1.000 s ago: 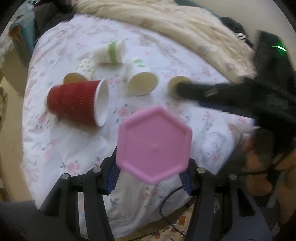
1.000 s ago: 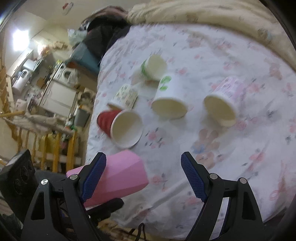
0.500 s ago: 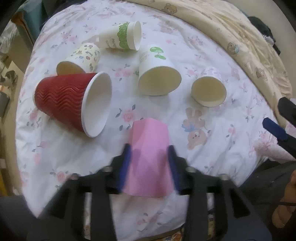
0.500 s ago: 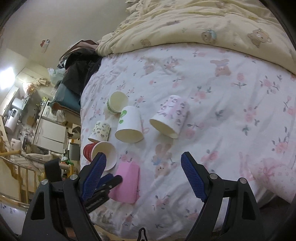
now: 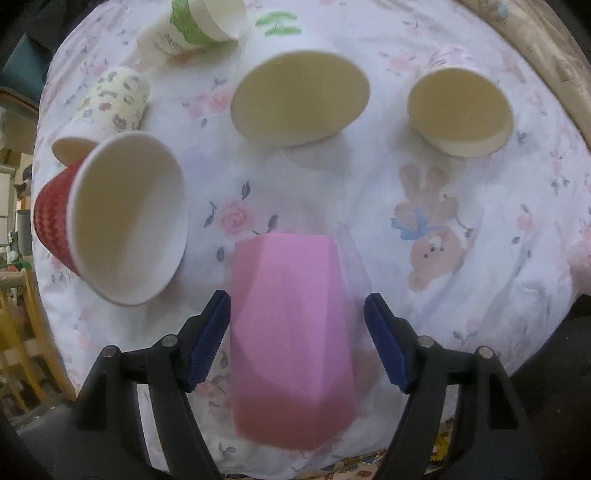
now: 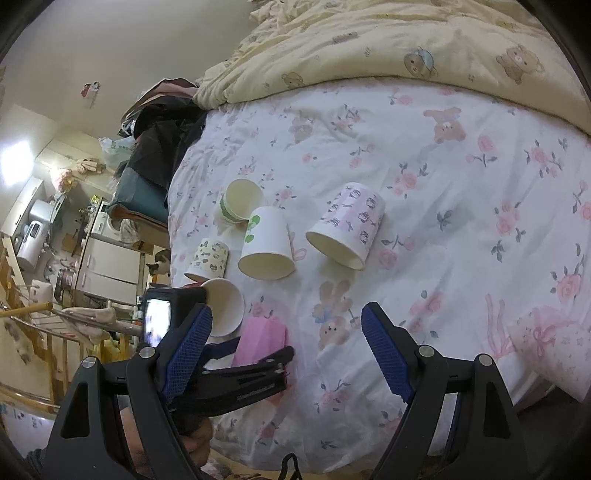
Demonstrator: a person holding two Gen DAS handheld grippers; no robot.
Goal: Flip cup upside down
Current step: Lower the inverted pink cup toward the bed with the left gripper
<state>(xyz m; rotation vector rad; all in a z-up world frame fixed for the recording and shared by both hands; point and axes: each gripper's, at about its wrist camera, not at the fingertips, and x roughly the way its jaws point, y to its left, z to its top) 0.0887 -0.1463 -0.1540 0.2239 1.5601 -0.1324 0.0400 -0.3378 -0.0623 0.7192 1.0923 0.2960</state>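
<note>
A pink faceted cup (image 5: 290, 332) stands upside down on the flowered bedsheet (image 5: 461, 295), its base up, between the blue pads of my left gripper (image 5: 297, 339). The jaws are open, with gaps on both sides of the cup. In the right wrist view the pink cup (image 6: 260, 341) sits at the lower left, with the left gripper's fingers beside it. My right gripper (image 6: 286, 350) is open and empty, held above the bed's near edge.
Several paper cups lie on their sides behind the pink one: a red ribbed cup (image 5: 110, 218), a plain white one (image 5: 299, 99), a pink patterned one (image 5: 460, 110), a small patterned one (image 5: 107, 107), a green-banded one (image 5: 192, 26). A yellow quilt (image 6: 406, 48) lies at the back.
The left gripper turned the pink cup over, set it base-up on the sheet and opened its jaws off it. The right gripper drew back and higher.
</note>
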